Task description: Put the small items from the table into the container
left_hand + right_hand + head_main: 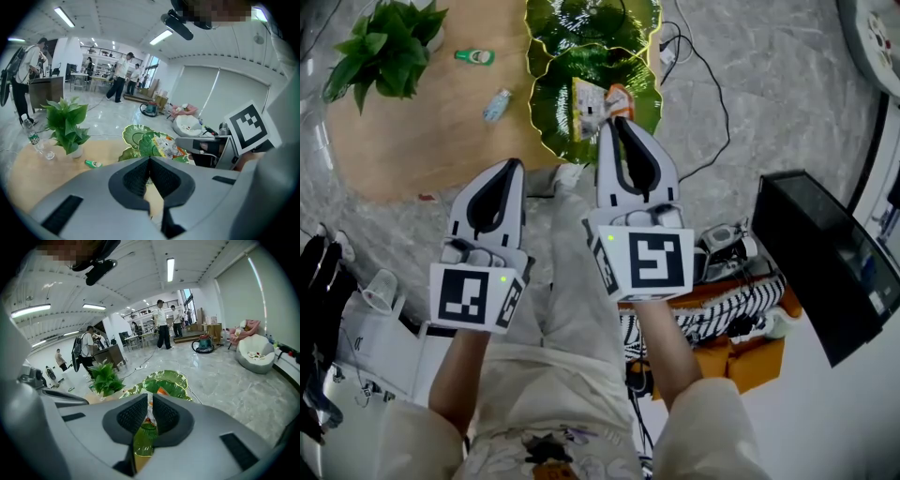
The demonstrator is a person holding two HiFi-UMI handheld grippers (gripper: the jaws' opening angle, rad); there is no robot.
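Snack packet (586, 105) print unreadable; right gripper (614, 120) pinches it; left gripper (516, 163) closed, empty.

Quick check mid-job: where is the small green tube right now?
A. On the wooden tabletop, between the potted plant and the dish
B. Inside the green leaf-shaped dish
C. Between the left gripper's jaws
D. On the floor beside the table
A: in the head view the small green tube lies on the bare wooden tabletop, right of the potted plant and left of the leaf-shaped dish, touching neither.
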